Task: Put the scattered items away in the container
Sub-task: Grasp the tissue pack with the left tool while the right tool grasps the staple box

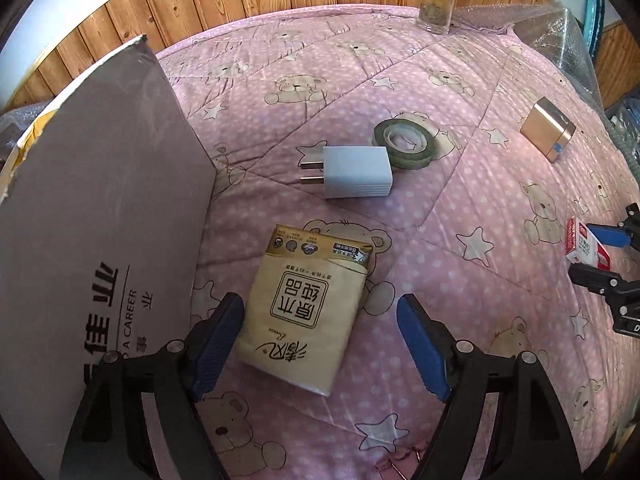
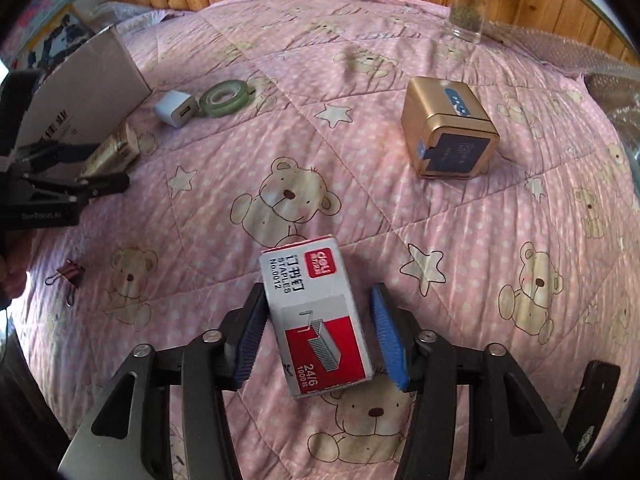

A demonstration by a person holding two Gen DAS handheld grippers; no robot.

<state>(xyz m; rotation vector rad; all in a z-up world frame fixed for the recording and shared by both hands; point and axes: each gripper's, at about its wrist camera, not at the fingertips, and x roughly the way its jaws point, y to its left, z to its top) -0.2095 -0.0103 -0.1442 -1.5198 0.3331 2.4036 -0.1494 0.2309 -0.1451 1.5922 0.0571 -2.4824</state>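
Right wrist view: right gripper spread wide astride staple box, left gripper likewise astride tissue pack, both positioned for pickup.

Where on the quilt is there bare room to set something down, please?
Free: the stretch between the staples box and the gold box, and between the tape roll and the glass jar. Crowded: beside the cardboard box, around charger and tissue pack.

Your left wrist camera is looking down close over the tissue pack on the bed; your right is hovering near the staple box. Both are sharing the charger and tape roll.
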